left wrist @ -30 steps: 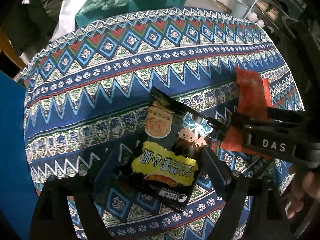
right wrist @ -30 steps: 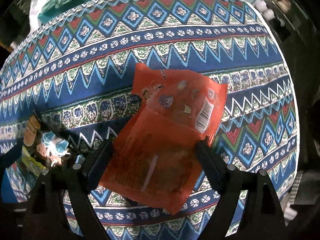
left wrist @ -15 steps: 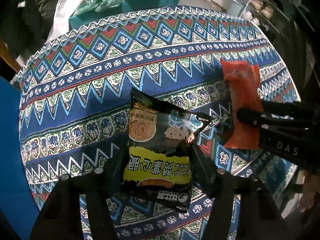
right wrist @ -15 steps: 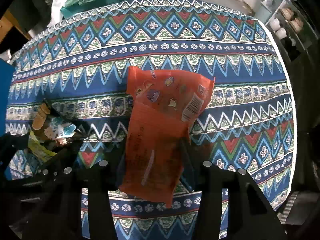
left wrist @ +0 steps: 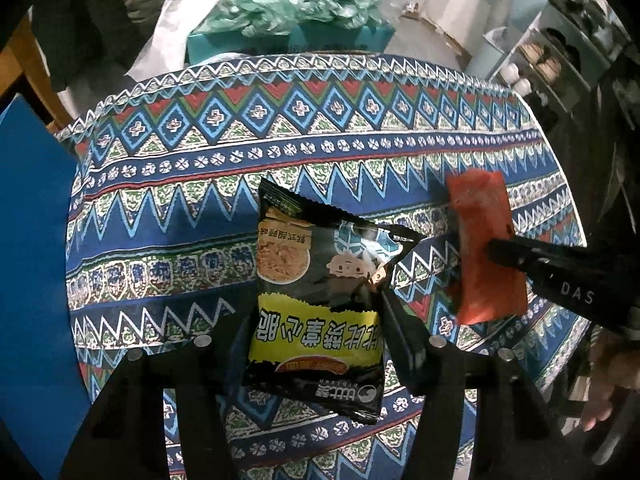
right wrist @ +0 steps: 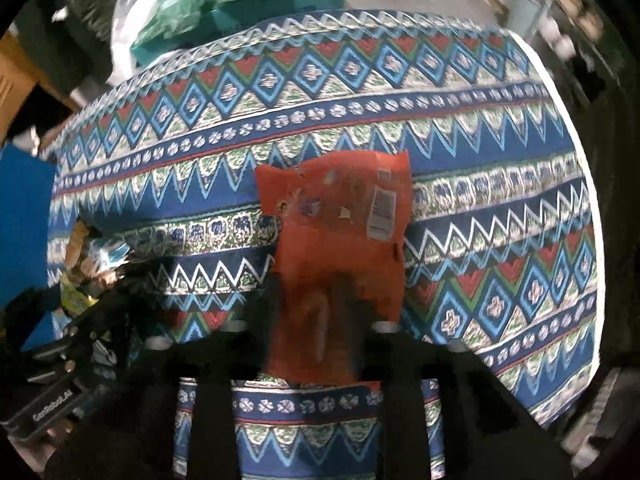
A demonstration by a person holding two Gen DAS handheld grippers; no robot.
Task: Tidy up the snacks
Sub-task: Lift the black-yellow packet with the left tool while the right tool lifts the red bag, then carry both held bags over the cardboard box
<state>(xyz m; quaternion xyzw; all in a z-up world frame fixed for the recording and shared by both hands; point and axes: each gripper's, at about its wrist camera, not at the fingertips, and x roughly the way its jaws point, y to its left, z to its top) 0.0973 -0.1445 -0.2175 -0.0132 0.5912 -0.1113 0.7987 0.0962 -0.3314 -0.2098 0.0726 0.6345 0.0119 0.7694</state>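
My left gripper (left wrist: 316,316) is shut on a black and yellow snack packet (left wrist: 320,280) and holds it lifted above the round patterned tablecloth (left wrist: 200,200). My right gripper (right wrist: 320,304) is shut on an orange snack packet (right wrist: 344,224) and holds it lifted above the same cloth (right wrist: 500,208). In the left wrist view the orange packet (left wrist: 484,248) hangs at the right, pinched by the right gripper (left wrist: 496,248). In the right wrist view the black packet (right wrist: 80,264) shows at the far left, partly hidden by the left gripper's body.
Behind the table stand a teal box (left wrist: 336,36) with green plastic wrapping and a white bag (left wrist: 180,28). A blue panel (left wrist: 32,240) is at the left edge. Shelves (left wrist: 560,40) stand at the back right. The table's right edge (right wrist: 580,168) drops off.
Both grippers have closed on their packets and lifted them off the cloth. Both views have pulled back and up, showing more of the table and room.
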